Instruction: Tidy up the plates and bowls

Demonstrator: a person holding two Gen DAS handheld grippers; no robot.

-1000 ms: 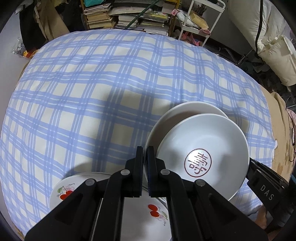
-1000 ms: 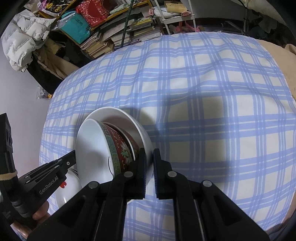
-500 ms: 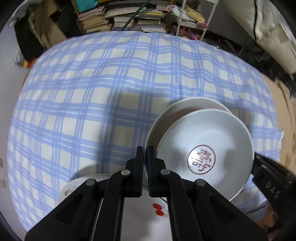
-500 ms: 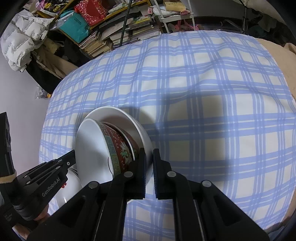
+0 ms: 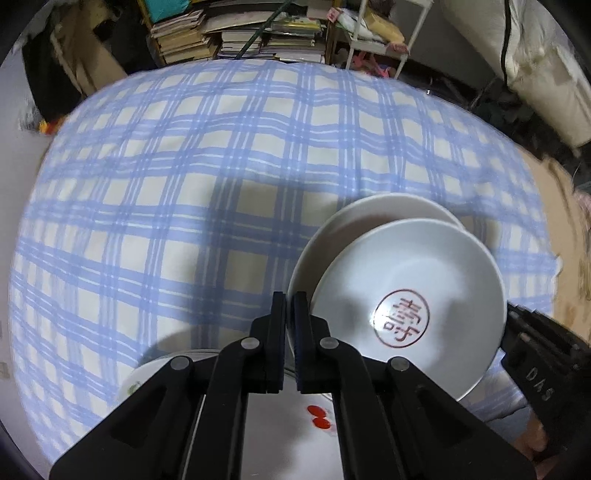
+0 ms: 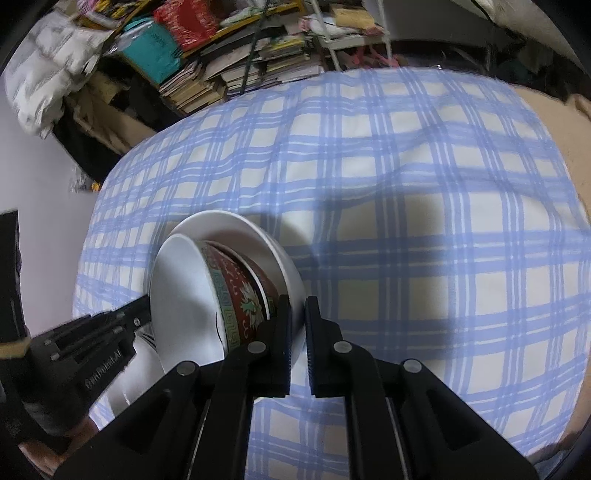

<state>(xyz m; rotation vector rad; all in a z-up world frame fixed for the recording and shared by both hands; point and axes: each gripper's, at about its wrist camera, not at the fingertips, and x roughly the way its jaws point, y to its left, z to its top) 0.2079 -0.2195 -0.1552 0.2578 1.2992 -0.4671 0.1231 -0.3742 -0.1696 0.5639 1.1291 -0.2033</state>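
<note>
A white bowl with a red seal inside [image 5: 406,288] and a red patterned outside [image 6: 236,295] leans tilted in a wider white dish [image 5: 369,218] over the checked cloth. My right gripper [image 6: 297,310] is shut on that white dish's near rim [image 6: 258,236]. Its black body [image 5: 535,369] shows behind the bowl in the left wrist view. My left gripper [image 5: 290,306] is shut with nothing seen between its tips, which stand beside the white dish's left rim. A cherry-printed plate [image 5: 295,443] lies on the cloth beneath the left gripper, mostly hidden by its arms.
The blue-checked tablecloth [image 5: 184,184] covers the whole table. Stacks of books [image 5: 240,33], a white wire rack [image 5: 369,37] and a pale padded bundle [image 5: 535,55] stand past the far edge. A person's hand [image 6: 48,454] holds the left gripper.
Almost nothing: the left wrist view has drifted slightly and blurred. Both grippers stay shut and the dishes keep their places.
</note>
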